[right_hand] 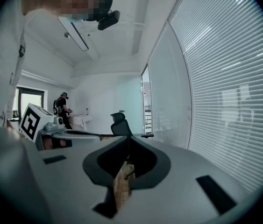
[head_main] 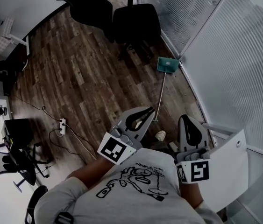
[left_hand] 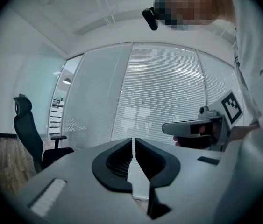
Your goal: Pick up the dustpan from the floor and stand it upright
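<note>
Left gripper (head_main: 139, 119) jaws together, empty. Right gripper (head_main: 190, 133) same. Dustpan (head_main: 167, 64) flat on floor ahead and below, teal pan at far end by glass wall (head_main: 224, 69). Handle (head_main: 160, 94) runs back toward me, near end beside left gripper. Left looks nearer, I reckon.

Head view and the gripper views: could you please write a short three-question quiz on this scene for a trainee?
1. True or false: the left gripper grips the dustpan.
2. The dustpan's pan is: A red, B teal, C yellow.
3. How do the jaws of the right gripper stand?
Key: 1 false, it is shut on nothing; 2 B; 3 together, with nothing between them.
</note>
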A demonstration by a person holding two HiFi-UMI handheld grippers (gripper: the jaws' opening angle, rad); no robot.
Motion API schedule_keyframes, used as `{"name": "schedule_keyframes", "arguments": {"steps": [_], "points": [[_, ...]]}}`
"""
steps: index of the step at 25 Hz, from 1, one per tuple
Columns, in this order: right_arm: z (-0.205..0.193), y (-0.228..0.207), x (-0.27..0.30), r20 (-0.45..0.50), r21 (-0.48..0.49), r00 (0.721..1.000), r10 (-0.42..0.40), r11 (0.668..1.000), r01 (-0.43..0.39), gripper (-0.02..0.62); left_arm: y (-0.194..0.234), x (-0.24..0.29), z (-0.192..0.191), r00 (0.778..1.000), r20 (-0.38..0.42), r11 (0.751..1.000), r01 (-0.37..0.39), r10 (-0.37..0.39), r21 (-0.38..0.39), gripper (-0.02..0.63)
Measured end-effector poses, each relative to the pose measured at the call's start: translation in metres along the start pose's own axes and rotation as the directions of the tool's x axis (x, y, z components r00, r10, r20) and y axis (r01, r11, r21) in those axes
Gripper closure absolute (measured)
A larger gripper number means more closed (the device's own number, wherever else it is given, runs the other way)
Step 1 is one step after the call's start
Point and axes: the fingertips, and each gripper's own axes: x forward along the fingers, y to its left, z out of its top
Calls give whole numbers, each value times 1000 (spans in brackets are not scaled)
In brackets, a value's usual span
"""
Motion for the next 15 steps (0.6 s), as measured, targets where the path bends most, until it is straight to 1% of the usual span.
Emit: {"name": "schedule_keyframes", "arguments": {"steps": [7,9,11,15], "points": [[-26,-35,-6,-31,36,1000,-5,999,6,581,-14,30,-23,999,-47,1000,24,-24,10,589],[-41,-45,-1,-51,39,999,-3,999,5,581,-13,39,-39,996,-86,999,34,-33,3,589],[-60,-55,7,-76,49,997,0,999,4,581,-9,49,-58,992,-122,999,38,-40,-19,589],[-102,-75,22,-120,88,993,0,996,11,581,4,69,-95,986,-163,999,18,-25,-46,589]]}}
